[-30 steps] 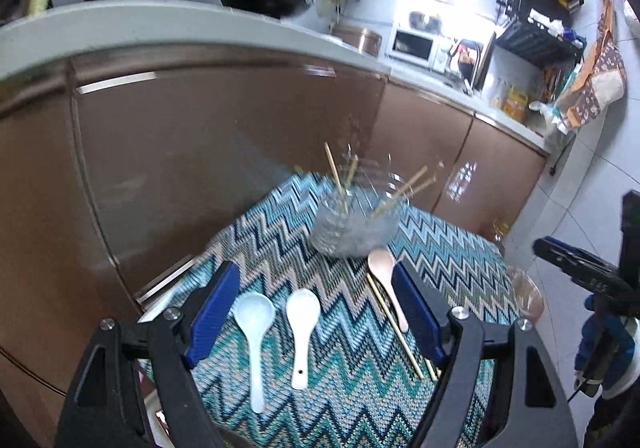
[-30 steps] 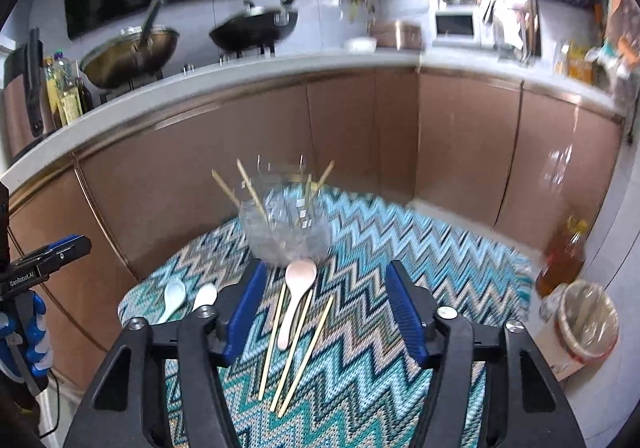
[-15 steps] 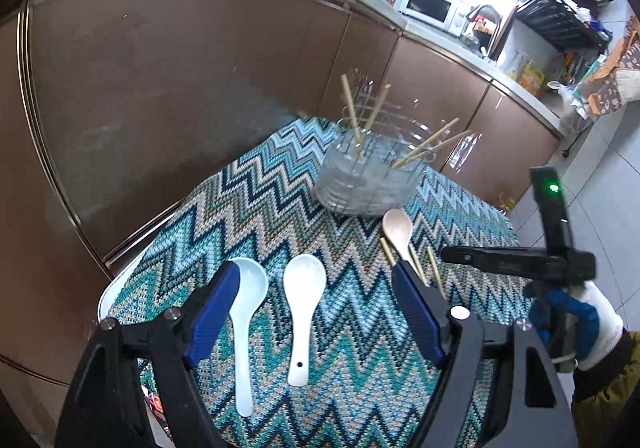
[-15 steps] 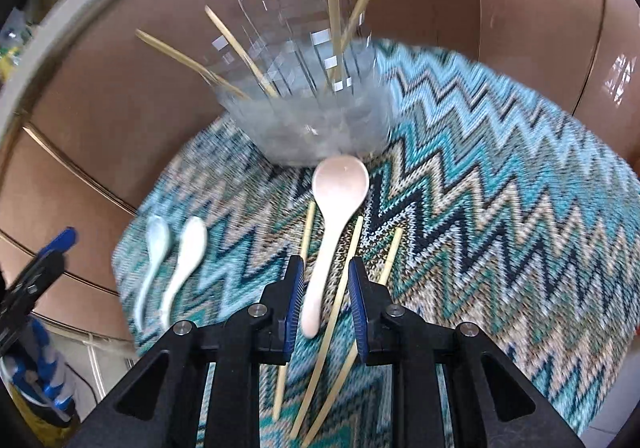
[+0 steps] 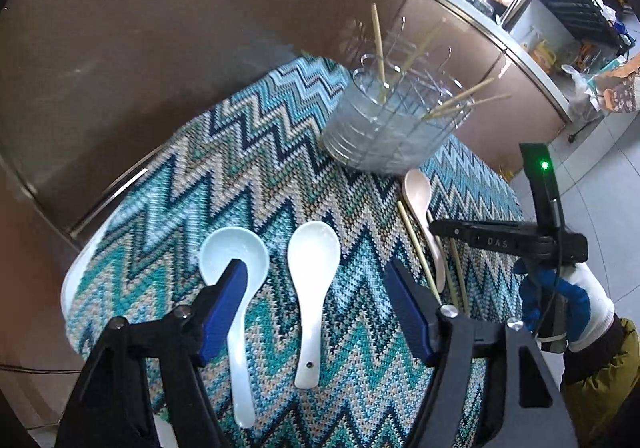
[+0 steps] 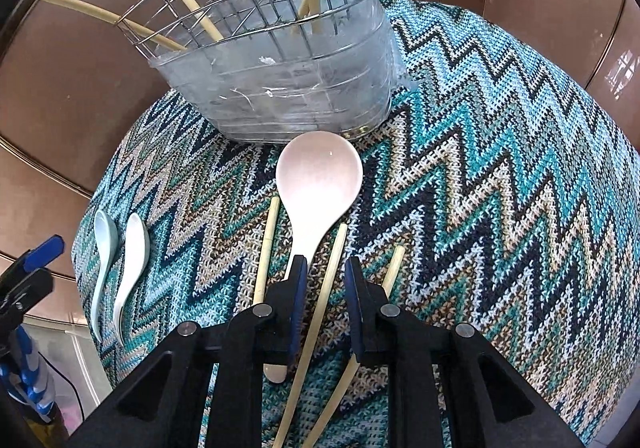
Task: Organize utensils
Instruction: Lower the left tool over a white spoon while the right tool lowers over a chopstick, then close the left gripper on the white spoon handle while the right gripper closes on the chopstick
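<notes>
The chopstick lies on the zigzag-clothed worktop, just right of the pink spoon and near the clear utensil basket. Thin, light and stiff, it looks apt to roll, so mid-shaft seems the best hold. The right tongs tilt steeply down, have just been narrowing and straddle it without clamping. The left tongs hang open over the white spoon.

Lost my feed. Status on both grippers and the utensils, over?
Left gripper open above white spoons. Right gripper closing, jaws narrow around a chopstick, not clamped. Pink spoon alongside. Basket unobstructed.
</notes>
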Motion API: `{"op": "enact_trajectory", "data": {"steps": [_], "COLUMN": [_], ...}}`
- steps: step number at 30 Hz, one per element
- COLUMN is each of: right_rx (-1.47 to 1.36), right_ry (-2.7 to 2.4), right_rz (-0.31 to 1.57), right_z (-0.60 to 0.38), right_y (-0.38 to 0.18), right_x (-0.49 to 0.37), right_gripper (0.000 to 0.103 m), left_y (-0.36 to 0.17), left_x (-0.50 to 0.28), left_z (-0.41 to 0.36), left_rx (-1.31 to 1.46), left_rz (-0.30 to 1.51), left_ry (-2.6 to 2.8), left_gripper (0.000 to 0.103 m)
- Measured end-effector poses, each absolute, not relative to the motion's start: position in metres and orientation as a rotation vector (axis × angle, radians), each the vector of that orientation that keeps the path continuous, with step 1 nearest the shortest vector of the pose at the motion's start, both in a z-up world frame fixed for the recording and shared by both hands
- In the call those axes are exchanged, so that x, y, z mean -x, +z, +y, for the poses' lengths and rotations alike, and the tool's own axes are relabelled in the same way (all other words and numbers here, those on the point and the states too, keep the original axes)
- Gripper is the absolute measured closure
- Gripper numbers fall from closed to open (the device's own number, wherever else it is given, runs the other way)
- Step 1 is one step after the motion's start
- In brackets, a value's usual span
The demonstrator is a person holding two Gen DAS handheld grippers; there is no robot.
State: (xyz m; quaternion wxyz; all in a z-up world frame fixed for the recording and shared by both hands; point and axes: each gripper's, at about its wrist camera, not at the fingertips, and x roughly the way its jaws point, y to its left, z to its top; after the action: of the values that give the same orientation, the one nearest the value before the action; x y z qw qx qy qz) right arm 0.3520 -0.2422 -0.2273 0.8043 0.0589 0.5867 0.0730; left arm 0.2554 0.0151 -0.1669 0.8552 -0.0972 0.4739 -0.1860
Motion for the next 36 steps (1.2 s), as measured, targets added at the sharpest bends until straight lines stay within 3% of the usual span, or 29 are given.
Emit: {"op": "enact_trajectory", "data": {"steps": [27,36], "right_rx": [-0.103,-0.095], "right_ry": [0.168,0.173], "right_rz": [1.32,1.326], "right_z": [-0.243,-0.234], "right_y": [-0.238,-0.244], "right_x": [-0.372,-0.378], "right_gripper": [0.085,0.09], "left_y": [-0.188,-0.206], "left_x": [-0.276,-0.289], "left_z": [0.075,0.084], "left_rx": [0.254,0.265], "left_rz": [1.06,1.111], "left_ry": [-0.315,-0.328], "left_gripper": [0.036,0.05]}}
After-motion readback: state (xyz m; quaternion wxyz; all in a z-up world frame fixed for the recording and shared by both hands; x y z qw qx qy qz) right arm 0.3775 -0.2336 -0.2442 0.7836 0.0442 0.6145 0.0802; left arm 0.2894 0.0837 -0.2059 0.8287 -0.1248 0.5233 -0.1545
